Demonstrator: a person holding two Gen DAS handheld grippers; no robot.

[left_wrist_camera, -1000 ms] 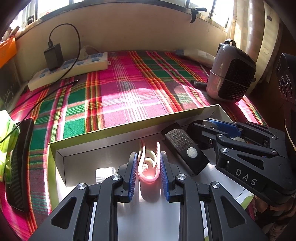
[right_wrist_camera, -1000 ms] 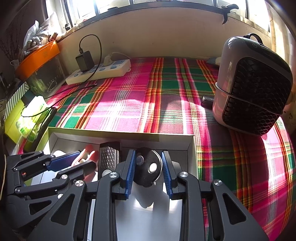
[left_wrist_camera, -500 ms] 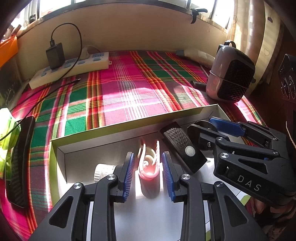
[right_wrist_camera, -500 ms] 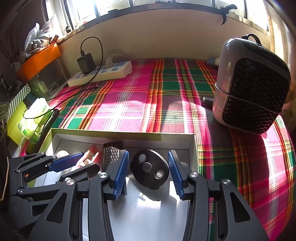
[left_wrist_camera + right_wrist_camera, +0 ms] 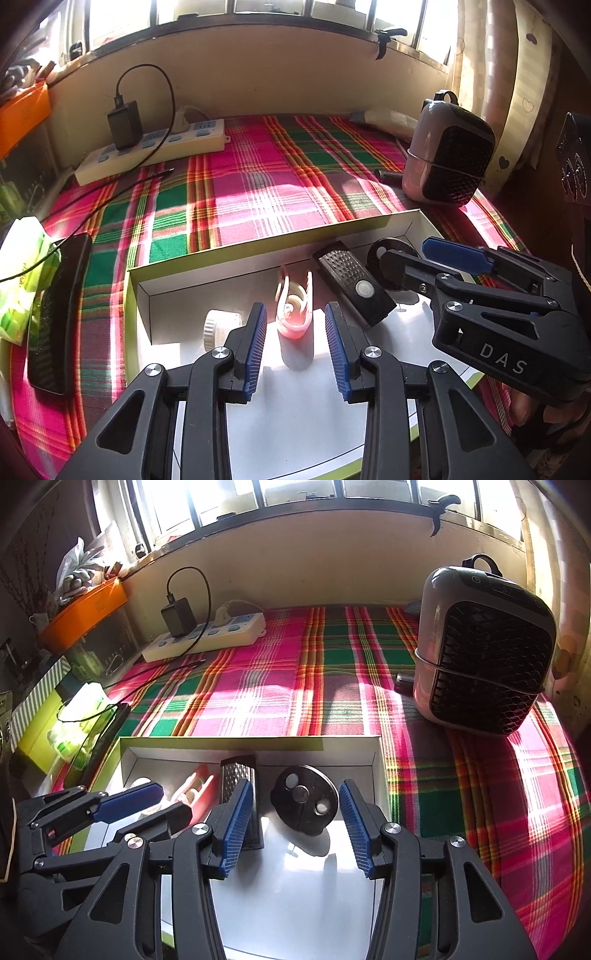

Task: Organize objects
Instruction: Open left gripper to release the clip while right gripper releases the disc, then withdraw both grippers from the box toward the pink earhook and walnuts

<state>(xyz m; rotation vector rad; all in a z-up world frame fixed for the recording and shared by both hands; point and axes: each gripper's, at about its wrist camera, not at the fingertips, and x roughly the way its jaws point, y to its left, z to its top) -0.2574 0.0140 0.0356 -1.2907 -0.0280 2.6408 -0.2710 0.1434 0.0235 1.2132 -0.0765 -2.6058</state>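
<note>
**Both jaws freshly apart over the box: the danger is in the way out**

Nearest the left camera, the left gripper (image 5: pixel 295 345) has its jaws standing apart, having just been opening, with the pink clip (image 5: pixel 294 310) between them but no longer pressed by either blue pad. The clip stands on end on the white box (image 5: pixel 236 254) floor, and that looks like an unsteady pose: a pad brushing it as the hand lifts could tip it over or drag it against the white cap (image 5: pixel 218 326) lying just beside it on the left.

The right gripper (image 5: pixel 295 818) is in the same state, jaws just opened, with the round black disc (image 5: pixel 304 799) free between them and leaning up off the floor. Its left pad sits very close to, perhaps touching, the black textured remote (image 5: pixel 238 775). Pulling back at a slant could snag the remote and shove it onto the clip, undoing the row.

In the left view the two tools are crowded together over one end of the box, so withdrawing both at once risks a knock between them; that would jolt the light cardboard and scatter what is inside.

Farther out on the plaid-covered table (image 5: pixel 258 192), a loose black cable (image 5: pixel 110 188) trails from the power strip (image 5: pixel 155 151), and the small heater (image 5: pixel 484 661) stands near the box's right corner. A wide swing could catch either.
</note>
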